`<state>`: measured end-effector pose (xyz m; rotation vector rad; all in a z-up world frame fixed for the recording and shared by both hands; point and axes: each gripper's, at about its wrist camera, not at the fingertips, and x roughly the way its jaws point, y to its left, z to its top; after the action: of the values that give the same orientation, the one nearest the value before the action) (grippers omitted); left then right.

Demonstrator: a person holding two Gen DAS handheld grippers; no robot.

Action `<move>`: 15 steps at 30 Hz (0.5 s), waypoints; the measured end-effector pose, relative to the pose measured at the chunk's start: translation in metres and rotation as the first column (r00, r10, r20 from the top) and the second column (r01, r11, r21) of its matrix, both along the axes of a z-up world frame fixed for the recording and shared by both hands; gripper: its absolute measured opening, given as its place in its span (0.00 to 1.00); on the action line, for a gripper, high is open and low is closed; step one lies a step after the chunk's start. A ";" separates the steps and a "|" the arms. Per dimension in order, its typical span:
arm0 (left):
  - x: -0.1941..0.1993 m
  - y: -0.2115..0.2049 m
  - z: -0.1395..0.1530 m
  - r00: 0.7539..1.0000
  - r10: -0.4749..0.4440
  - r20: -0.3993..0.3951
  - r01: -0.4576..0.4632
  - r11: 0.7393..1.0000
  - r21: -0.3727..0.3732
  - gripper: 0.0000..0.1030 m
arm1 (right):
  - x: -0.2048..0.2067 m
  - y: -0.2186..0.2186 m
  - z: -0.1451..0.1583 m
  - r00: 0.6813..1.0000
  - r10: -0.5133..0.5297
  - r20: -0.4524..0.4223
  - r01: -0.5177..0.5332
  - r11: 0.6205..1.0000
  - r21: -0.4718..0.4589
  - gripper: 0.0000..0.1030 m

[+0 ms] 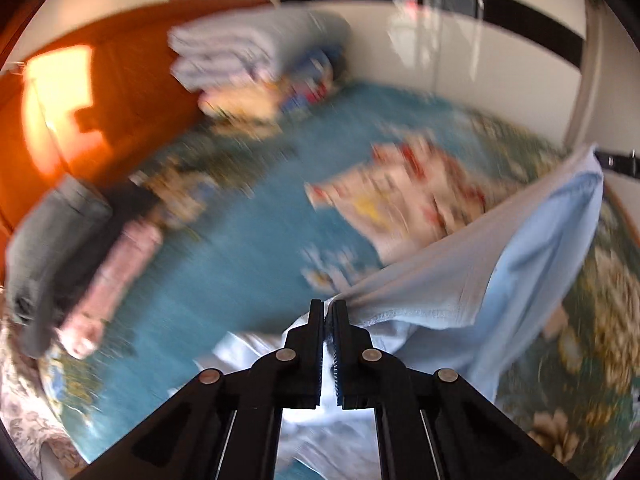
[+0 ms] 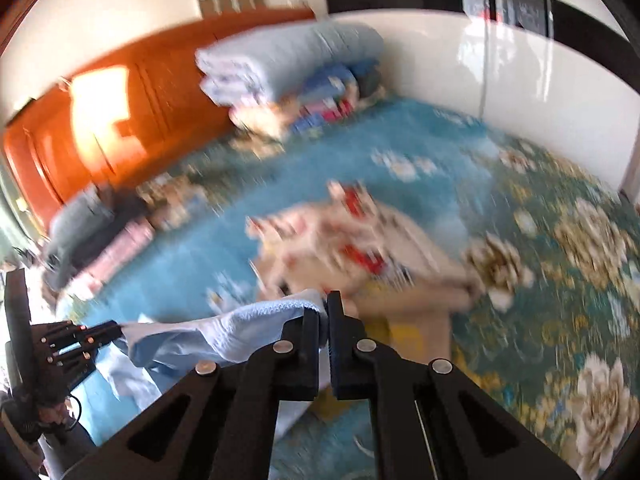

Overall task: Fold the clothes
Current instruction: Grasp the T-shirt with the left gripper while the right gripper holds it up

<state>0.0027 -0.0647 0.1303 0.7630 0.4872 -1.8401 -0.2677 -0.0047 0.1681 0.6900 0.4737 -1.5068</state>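
- Bed (image 1: 256,240): fills the middle of both views; it carries a blue cover with a flower pattern. All of it is blurred.
- Wooden headboard (image 1: 132,92): orange-brown, upper left of both frames, with a bright patch of light on it.
- Stack of folded bedding (image 1: 256,52): pale blue on top, at the upper centre, against the headboard.
- Light blue garment (image 1: 520,264): in the left wrist view it spans from the lower centre to the right edge, raised off the bed; a further part hangs below the fingers. In the right wrist view it runs from the lower centre toward the lower left.
- Patterned cloth (image 2: 352,240): white with red and yellow marks, lies on the bed at mid-frame, beyond the garment.
- Pink folded item (image 1: 120,272): left edge, beside grey fabric.
- Left claw (image 1: 329,308): clenched on a garment edge.
- Right claw (image 2: 324,304): clenched on the opposite garment edge.
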 end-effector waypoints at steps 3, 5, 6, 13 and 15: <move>0.015 0.001 0.046 1.000 0.022 0.009 -0.021 0.994 -0.106 0.04 | 0.013 -0.010 0.036 0.999 0.024 0.023 -0.022 0.996 -0.087 0.02; 0.024 0.004 0.074 0.999 0.036 0.016 -0.033 0.985 -0.169 0.04 | 0.021 -0.015 0.058 0.998 0.038 0.047 -0.032 0.990 -0.137 0.02; 0.028 0.007 0.089 0.999 0.044 0.017 -0.040 0.978 -0.203 0.04 | 0.025 -0.016 0.069 0.997 0.046 0.060 -0.035 0.986 -0.164 0.02; 0.065 0.047 0.180 0.997 0.077 -0.010 -0.075 0.902 -0.424 0.04 | 0.053 0.016 0.160 0.993 0.106 0.048 -0.080 0.923 -0.377 0.02; 0.075 0.066 0.197 0.996 0.076 -0.039 -0.086 0.884 -0.459 0.04 | 0.063 0.038 0.184 0.991 0.130 0.021 -0.109 0.898 -0.427 0.02</move>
<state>0.0773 0.0012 0.3268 0.3918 0.0779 -1.7882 -0.2051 0.0337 0.3523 0.3453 0.1344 -1.4100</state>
